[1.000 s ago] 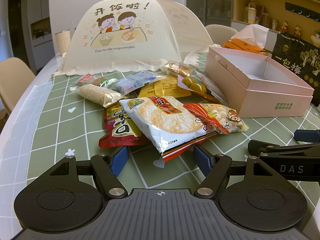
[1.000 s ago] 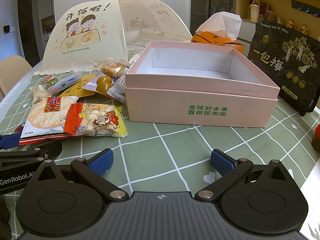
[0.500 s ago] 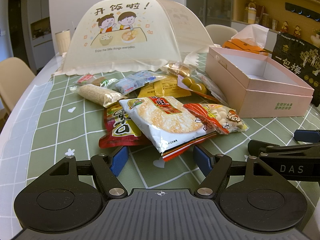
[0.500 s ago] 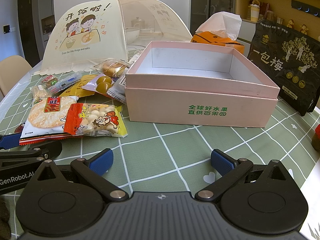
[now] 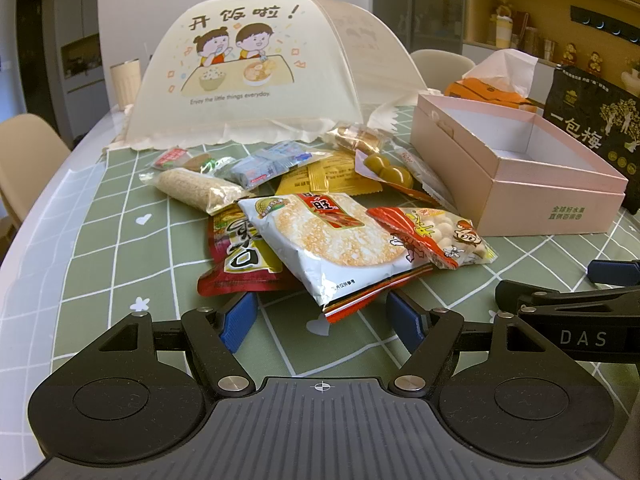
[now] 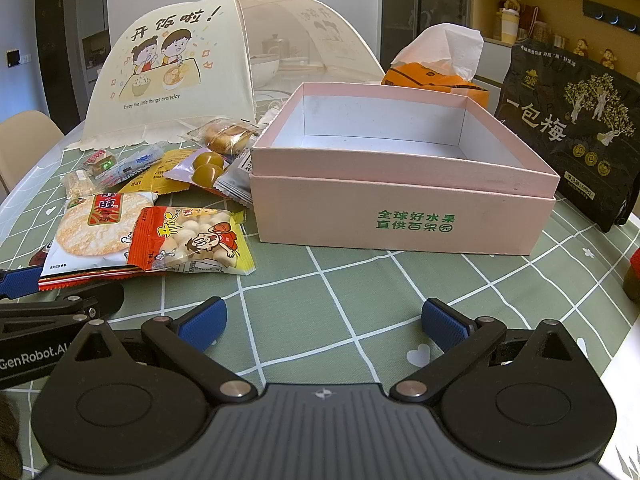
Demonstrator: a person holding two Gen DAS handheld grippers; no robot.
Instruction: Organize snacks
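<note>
Nothing had been sorted yet, as far as the views showed. Toward the left edge of the table [image 5: 100, 240], a loose heap of snack packets [image 5: 288, 200] lay on the green checked cloth, in front of the mesh food cover [image 5: 240, 72]: a grain bar [image 5: 196, 190], a red seaweed pack [image 5: 240, 256], and on top of that the white rice cracker bag [image 5: 324, 240], with the red-and-yellow ball-biscuit packet [image 6: 192, 240] leaning against its right side. The left gripper [image 5: 320, 320] hovered just before the cracker bag, its blue pads spread wide and holding nothing. Right of the pile stood the pink box [image 6: 400, 216], lidless and (from what could be seen of its white floor) empty. The right gripper [image 6: 324, 320] sat near the table's front edge facing that box, its fingers likewise wide apart and empty. Judging by this, the whole job remained: every packet still had to go into the box, likely starting with the cracker bag.
</note>
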